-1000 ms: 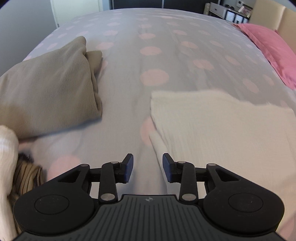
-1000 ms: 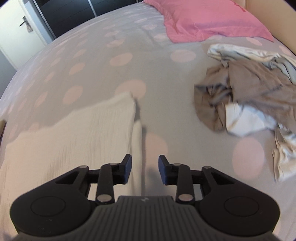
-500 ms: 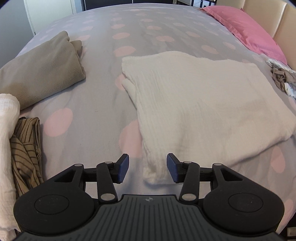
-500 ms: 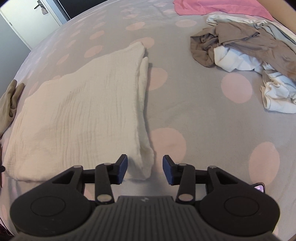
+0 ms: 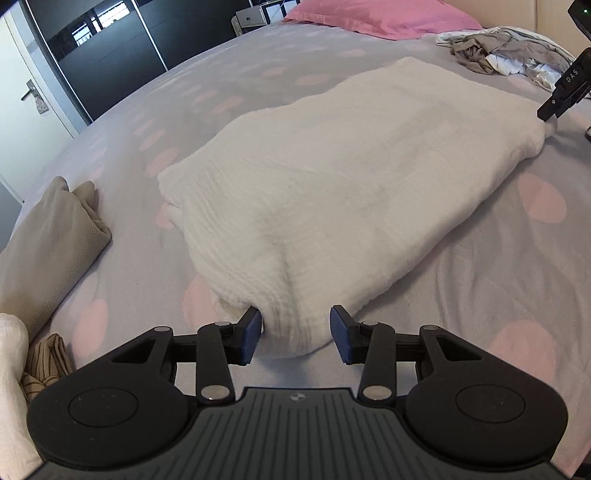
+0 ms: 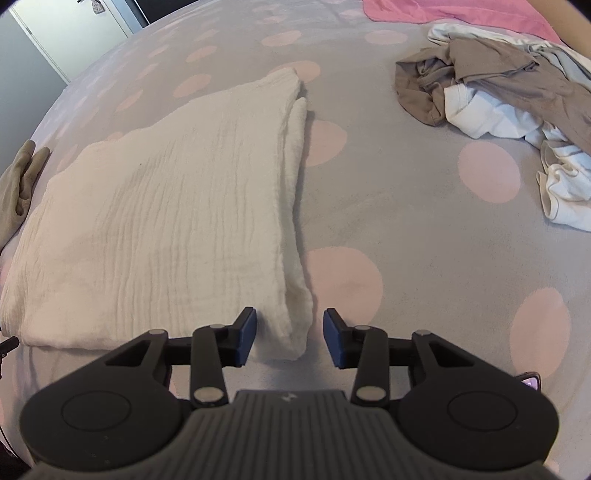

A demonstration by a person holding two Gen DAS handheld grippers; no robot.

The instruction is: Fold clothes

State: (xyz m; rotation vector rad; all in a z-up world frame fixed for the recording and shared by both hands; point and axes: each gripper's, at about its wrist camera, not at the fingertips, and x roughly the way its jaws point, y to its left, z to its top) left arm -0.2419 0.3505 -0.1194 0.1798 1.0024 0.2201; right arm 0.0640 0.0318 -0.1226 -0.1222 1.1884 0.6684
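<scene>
While cream cloth (image 5: 332, 192) lay half-folded, flat on dotted bedspread (image 6: 388, 221), left gripper (image 5: 295, 330) straddled its near corner, fingers apart, nothing pinched. Right gripper (image 6: 289, 332) likewise, jaws spread around opposite near corner at 6 o'clock, probably readying matched lift. Unfolded heap (image 6: 498, 92) waited at 2 o'clock.

Folded cloth (image 5: 343, 192) mid-bed, clothes pile (image 6: 509, 96) right, folded garment (image 5: 48, 240) left

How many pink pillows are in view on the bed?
1: the pink pillow at the head of the bed, beyond the white cloth; others may be out of frame.
</scene>
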